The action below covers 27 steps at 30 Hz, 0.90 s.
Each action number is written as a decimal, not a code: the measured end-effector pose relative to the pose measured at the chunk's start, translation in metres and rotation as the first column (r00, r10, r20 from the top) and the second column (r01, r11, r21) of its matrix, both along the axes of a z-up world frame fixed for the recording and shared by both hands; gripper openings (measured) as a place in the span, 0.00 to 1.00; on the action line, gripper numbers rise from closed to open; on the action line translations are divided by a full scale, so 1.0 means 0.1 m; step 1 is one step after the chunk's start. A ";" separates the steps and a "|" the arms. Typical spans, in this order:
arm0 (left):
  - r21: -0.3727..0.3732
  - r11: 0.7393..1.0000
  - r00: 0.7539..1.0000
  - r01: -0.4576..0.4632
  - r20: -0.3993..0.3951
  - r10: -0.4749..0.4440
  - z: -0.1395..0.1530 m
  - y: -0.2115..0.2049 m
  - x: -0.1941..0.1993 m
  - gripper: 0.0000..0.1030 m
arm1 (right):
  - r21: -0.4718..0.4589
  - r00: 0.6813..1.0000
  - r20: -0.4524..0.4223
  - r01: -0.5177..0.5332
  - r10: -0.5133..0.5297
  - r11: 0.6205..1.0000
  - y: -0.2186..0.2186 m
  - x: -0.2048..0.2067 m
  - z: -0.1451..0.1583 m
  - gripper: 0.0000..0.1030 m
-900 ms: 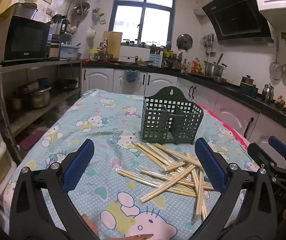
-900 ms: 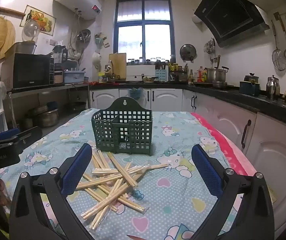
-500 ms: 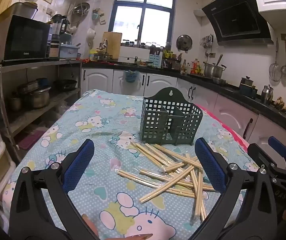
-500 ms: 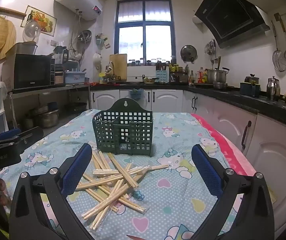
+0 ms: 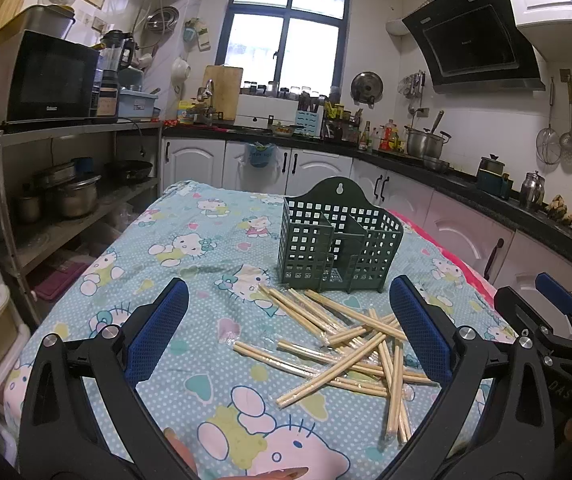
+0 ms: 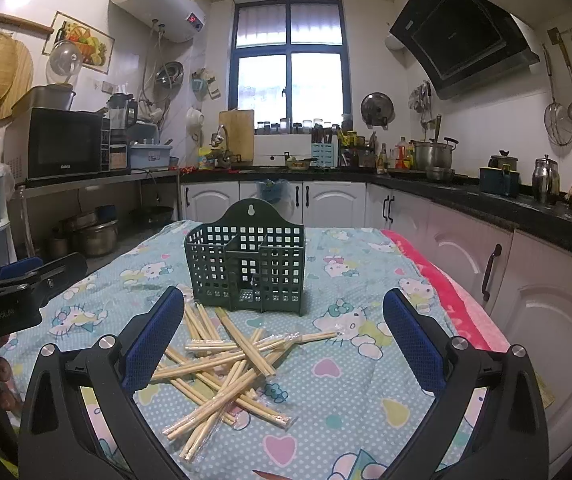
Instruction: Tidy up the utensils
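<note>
Daylit from the window [image 5: 286, 36] at twelve o'clock, panes blown out. Sharp, evenly bright across the surface [image 6: 350, 364]. Strong fisheye bending and dark corners at the edges.

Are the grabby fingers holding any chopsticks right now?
No. The left gripper and right gripper are both wide open and empty. The chopsticks all lie on the tablecloth.

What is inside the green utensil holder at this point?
Through its top and grid walls, the green utensil holder shows only its dividers, no utensils. The wrapped chopsticks lie on the tablecloth before it. Compartment floors are partly hidden.
</note>
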State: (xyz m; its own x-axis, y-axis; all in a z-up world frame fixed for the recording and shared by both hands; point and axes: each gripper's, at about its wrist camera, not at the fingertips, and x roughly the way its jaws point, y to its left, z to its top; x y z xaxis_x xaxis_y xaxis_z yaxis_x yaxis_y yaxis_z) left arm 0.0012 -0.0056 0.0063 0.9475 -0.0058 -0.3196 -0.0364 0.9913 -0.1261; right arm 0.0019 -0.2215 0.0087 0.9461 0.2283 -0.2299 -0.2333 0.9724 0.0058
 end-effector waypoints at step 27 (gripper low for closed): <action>-0.005 1.000 1.000 0.003 0.002 -0.003 -0.03 0.02 -0.02 0.90 | 0.000 1.000 -0.004 -0.008 0.008 1.000 -0.01 0.01 0.00 0.94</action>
